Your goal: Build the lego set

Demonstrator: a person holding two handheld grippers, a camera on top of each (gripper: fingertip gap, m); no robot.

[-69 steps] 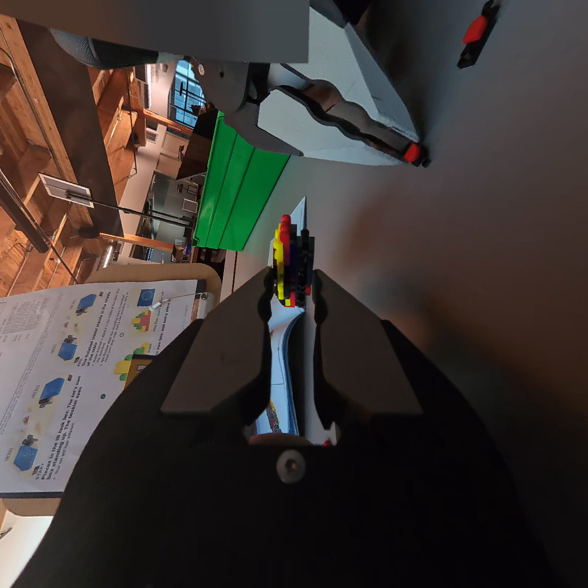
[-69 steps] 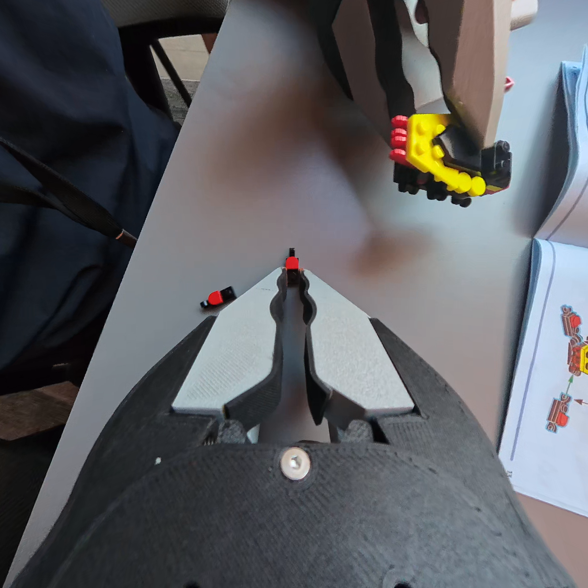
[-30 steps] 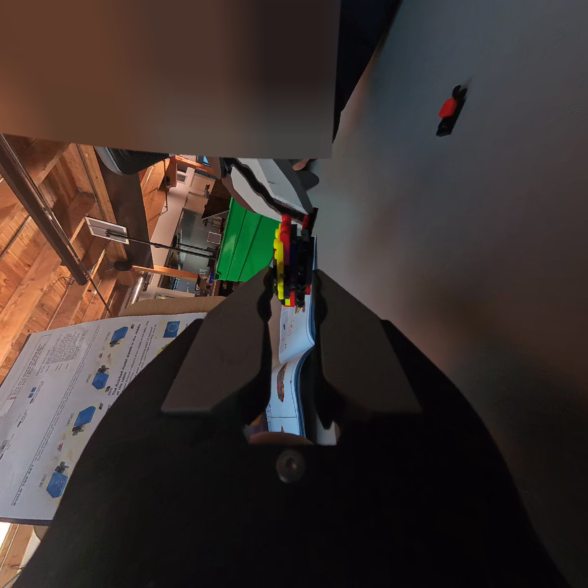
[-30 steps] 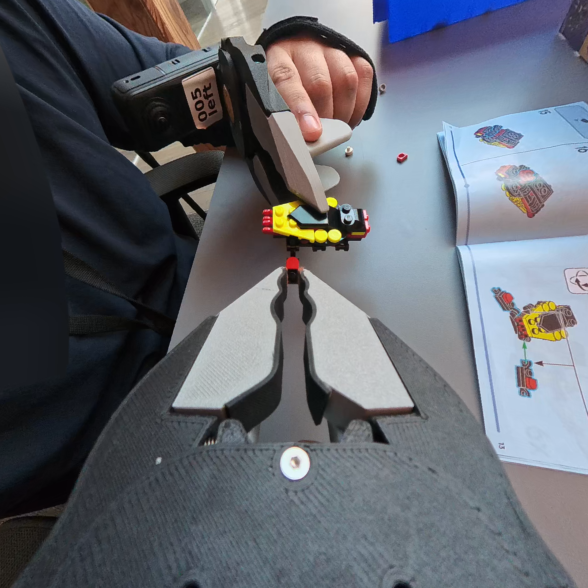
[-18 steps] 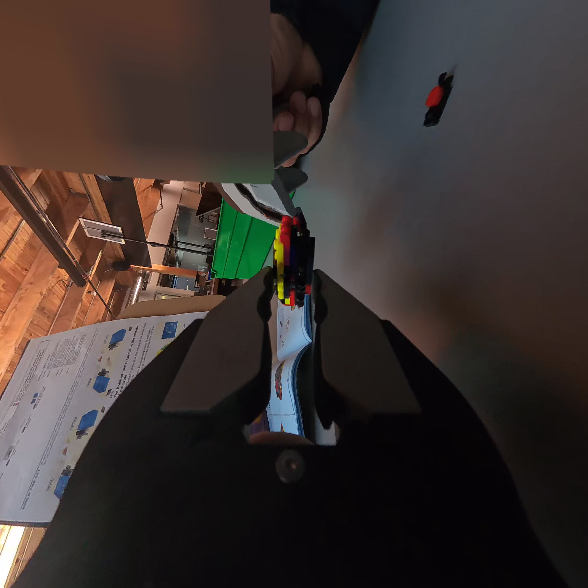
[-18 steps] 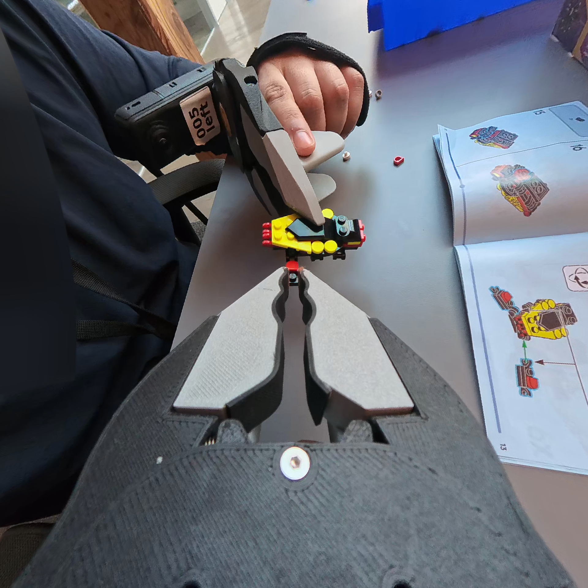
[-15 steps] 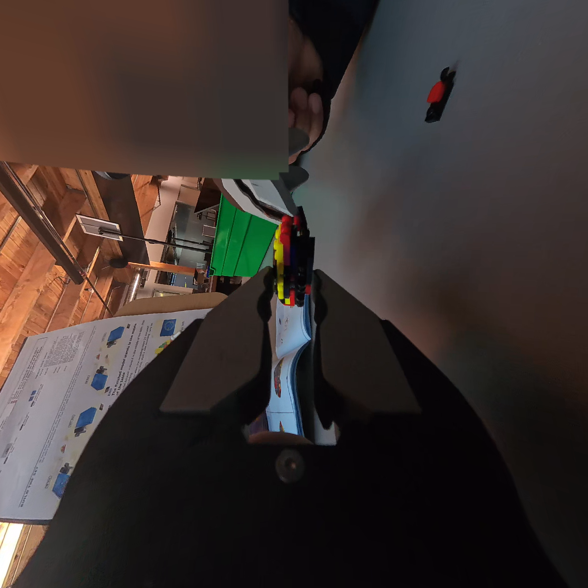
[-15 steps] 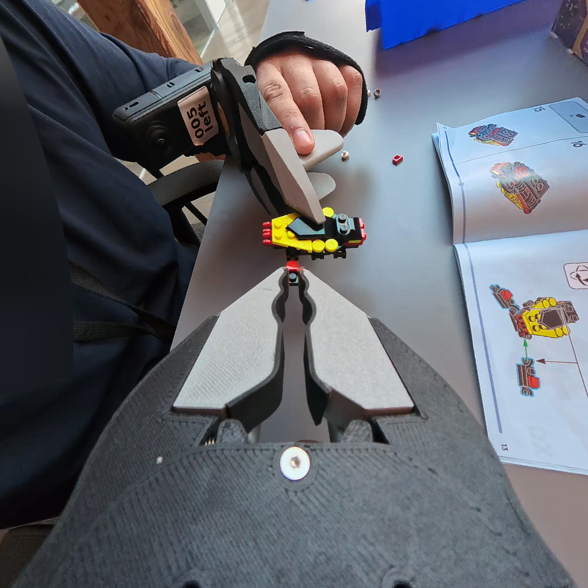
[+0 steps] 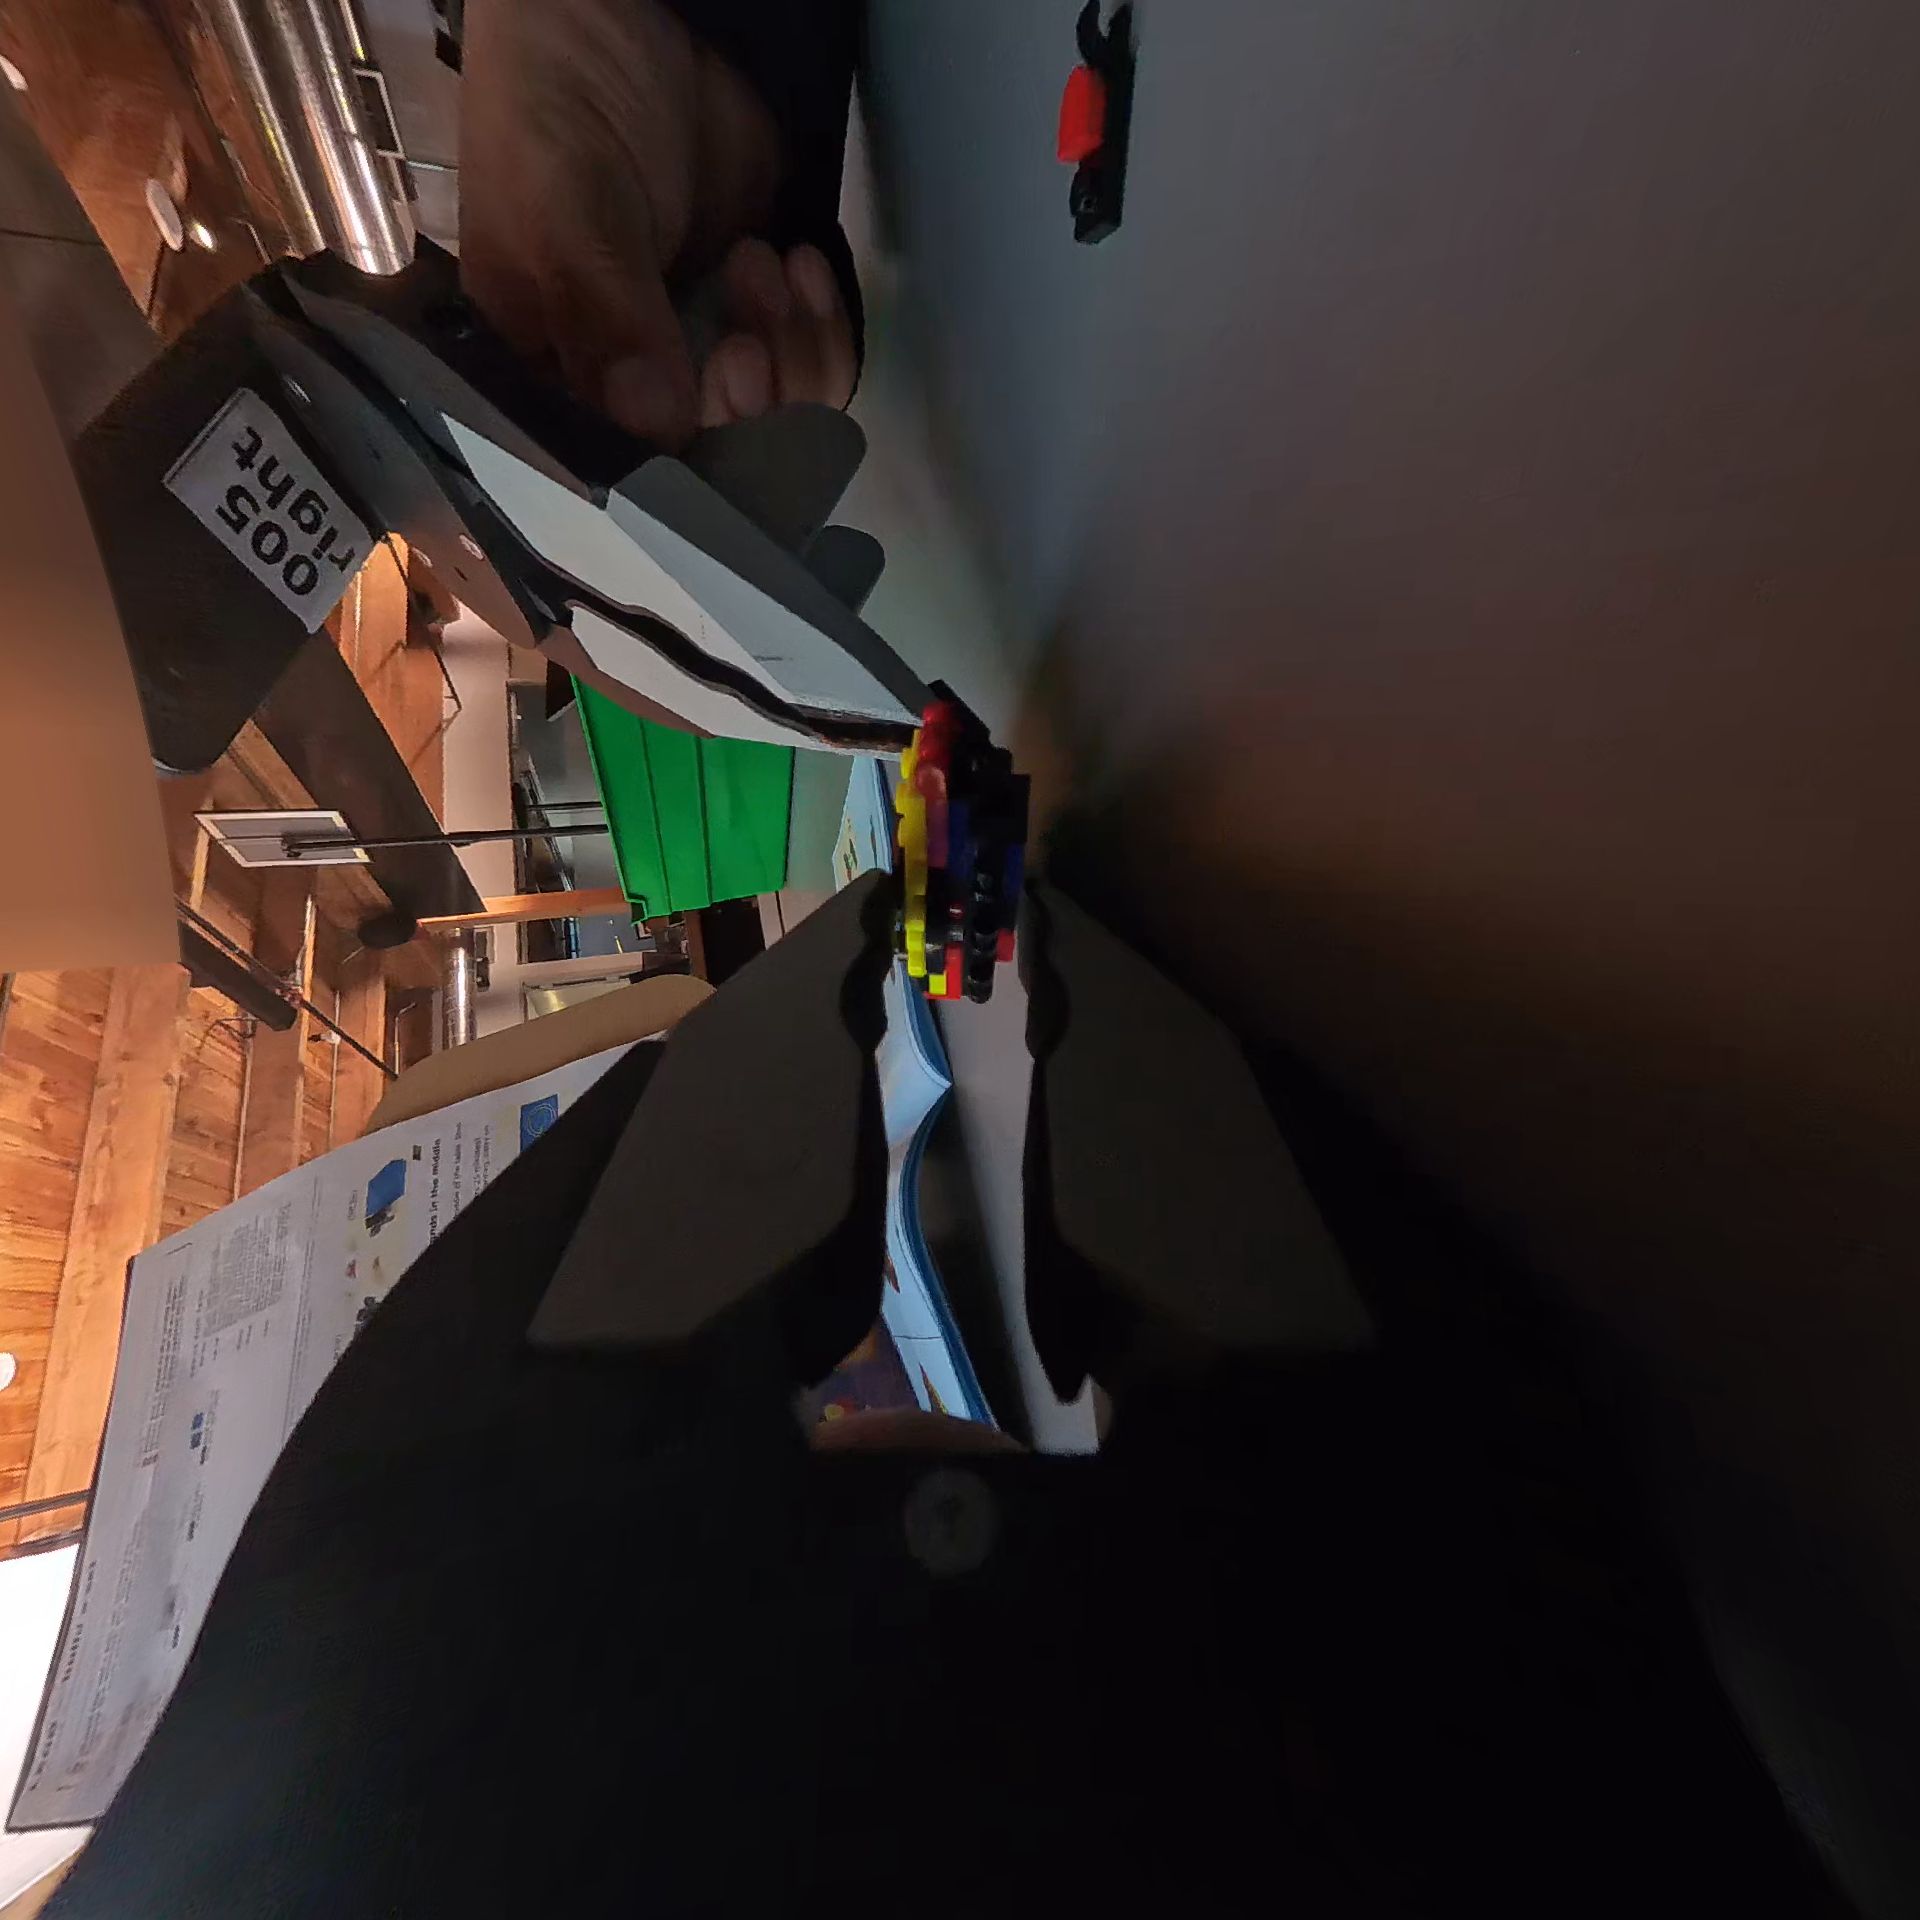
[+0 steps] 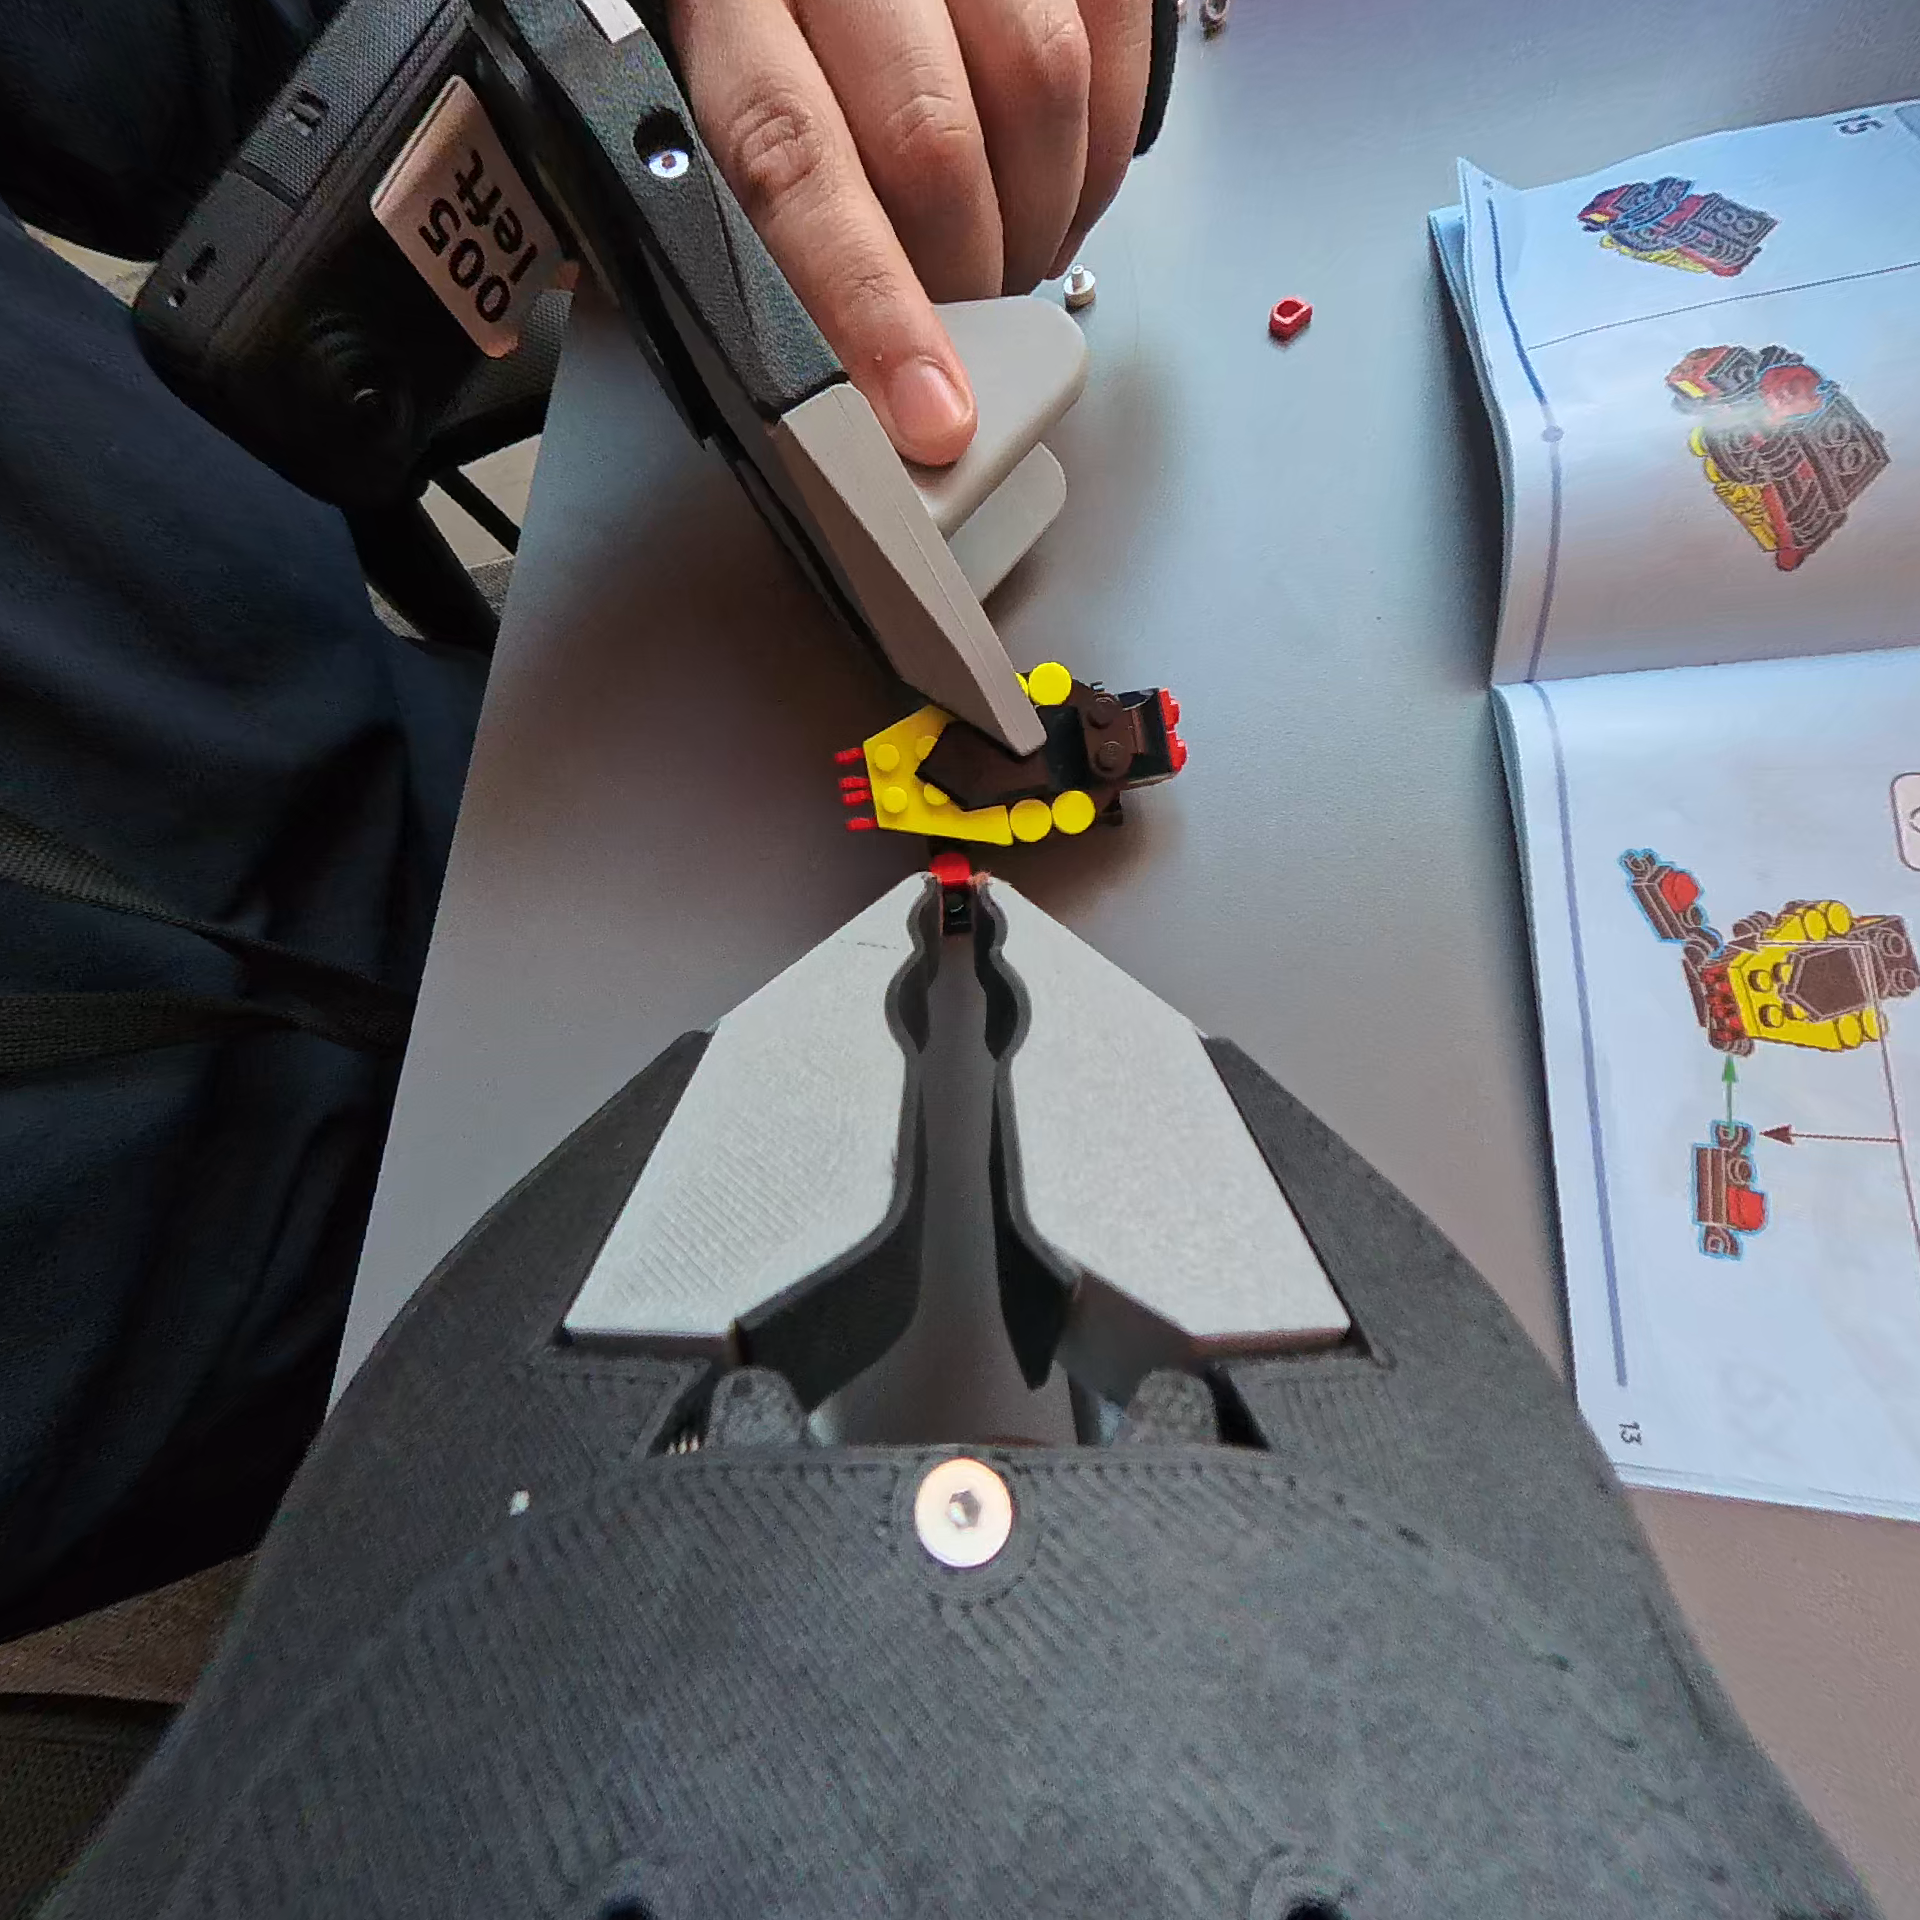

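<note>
My left gripper (image 9: 956,904) is shut on the yellow, black and red lego model (image 9: 961,842), held on edge just over the grey table (image 9: 1455,520). In the right wrist view the model (image 10: 977,805) lies below the left gripper (image 10: 1013,727), whose upper finger presses on its black top. My right gripper (image 10: 951,883) is shut on a small red and black piece (image 10: 948,868), whose red end sits at the model's near edge. In the left wrist view the right gripper (image 9: 914,727) meets the model's far end.
An open instruction booklet (image 10: 1714,935) lies on the right. A loose red piece (image 10: 1289,317) and a small grey stud (image 10: 1078,283) lie beyond the model. Another red and black piece (image 9: 1091,125) lies on the table. A green bin (image 9: 696,810) and a printed sheet (image 9: 260,1351) stand behind. Less than 4 cm separates the two grippers' tips.
My right gripper has carried the small piece from the table up to the model's edge. My left gripper has lowered and held the model still.
</note>
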